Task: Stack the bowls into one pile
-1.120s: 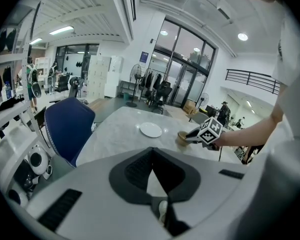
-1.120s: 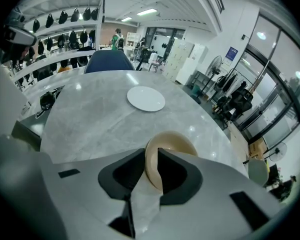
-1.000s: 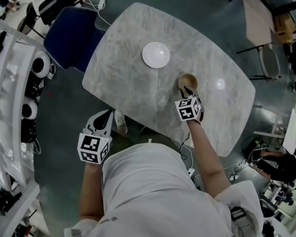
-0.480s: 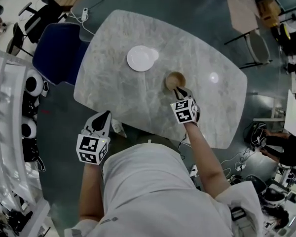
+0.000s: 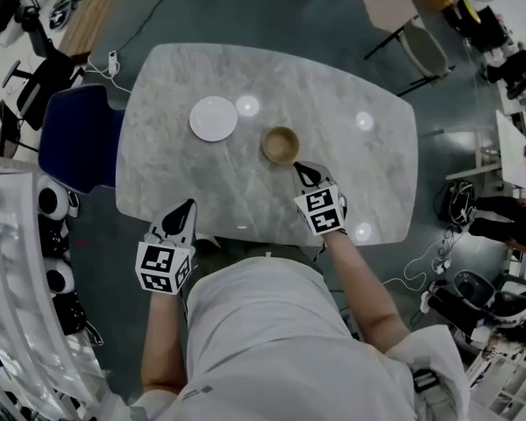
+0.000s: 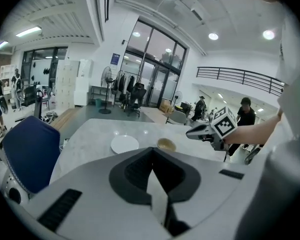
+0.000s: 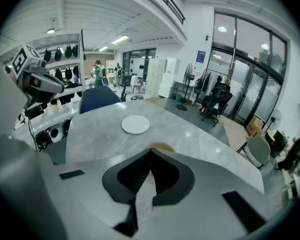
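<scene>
We hold the right gripper [image 5: 300, 172] low over the near side of the marble table [image 5: 351, 182]. Its jaws are pressed together with nothing between them, and they point at the wooden bowl [image 5: 280, 145]. That bowl stands upright on the table just beyond the jaw tips. From the head view it looks close to them but not touching, and in the right gripper view its rim peeks out right behind the closed tips. The white bowl [image 5: 214, 118] sits farther out and to the left of the wooden one. It is apart from the wooden bowl and well apart from both grippers, so the two bowls lie side by side, not yet stacked. Our left gripper [image 5: 189, 205] hangs at the table's near edge, well apart from the bowls. Its jaws are likewise closed and empty and aim across the tabletop toward the bowls. A blue chair [image 5: 74, 139] stands at the table's left end.
</scene>
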`<action>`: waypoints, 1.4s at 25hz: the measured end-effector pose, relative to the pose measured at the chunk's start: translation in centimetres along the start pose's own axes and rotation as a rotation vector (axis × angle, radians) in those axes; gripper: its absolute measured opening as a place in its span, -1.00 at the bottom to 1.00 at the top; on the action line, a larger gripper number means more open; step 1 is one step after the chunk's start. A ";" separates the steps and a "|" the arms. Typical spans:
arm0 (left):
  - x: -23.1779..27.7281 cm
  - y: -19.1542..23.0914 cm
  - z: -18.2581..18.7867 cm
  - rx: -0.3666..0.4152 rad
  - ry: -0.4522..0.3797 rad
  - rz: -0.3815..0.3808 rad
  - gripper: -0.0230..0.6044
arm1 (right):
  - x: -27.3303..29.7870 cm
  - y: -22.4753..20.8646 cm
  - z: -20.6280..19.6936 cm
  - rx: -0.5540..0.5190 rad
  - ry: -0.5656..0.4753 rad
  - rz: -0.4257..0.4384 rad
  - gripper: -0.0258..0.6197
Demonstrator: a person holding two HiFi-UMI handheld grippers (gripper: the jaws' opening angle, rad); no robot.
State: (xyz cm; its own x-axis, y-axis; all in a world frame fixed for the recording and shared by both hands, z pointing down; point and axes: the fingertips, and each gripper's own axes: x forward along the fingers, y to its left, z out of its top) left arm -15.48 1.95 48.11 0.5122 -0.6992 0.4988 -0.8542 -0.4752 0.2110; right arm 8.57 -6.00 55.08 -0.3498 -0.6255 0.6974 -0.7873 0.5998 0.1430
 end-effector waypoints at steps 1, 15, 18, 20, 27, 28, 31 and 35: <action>0.4 -0.3 0.4 0.011 -0.003 -0.015 -0.92 | -0.7 -0.1 0.2 0.015 -0.013 -0.004 -0.89; 5.0 -5.8 5.7 0.111 -0.075 -0.198 -0.92 | -11.2 -1.0 3.2 0.182 -0.253 -0.056 -0.89; 5.5 -6.8 7.1 0.140 -0.091 -0.227 -0.92 | -13.1 -1.1 3.8 0.208 -0.298 -0.072 -0.89; 5.6 -7.4 8.2 0.160 -0.104 -0.247 -0.92 | -14.2 -1.2 4.1 0.228 -0.329 -0.083 -0.89; 5.6 -10.4 11.3 0.222 -0.159 -0.311 -0.92 | -17.7 -1.4 4.5 0.265 -0.408 -0.117 -0.89; 5.5 -10.7 11.5 0.230 -0.166 -0.320 -0.92 | -18.0 -1.3 4.5 0.266 -0.414 -0.123 -0.89; 5.1 -11.5 12.3 0.255 -0.188 -0.344 -0.92 | -18.9 -1.0 4.7 0.270 -0.433 -0.140 -0.89; 4.9 -12.2 13.3 0.275 -0.213 -0.364 -0.92 | -19.7 -1.1 4.8 0.276 -0.455 -0.164 -0.89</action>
State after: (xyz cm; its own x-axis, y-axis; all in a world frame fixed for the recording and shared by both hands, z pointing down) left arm -1.36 -2.79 36.76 0.8041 -0.5414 0.2456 -0.5758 -0.8120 0.0956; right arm 13.84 3.27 37.82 -0.3476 -0.8887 0.2988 -0.9322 0.3619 -0.0081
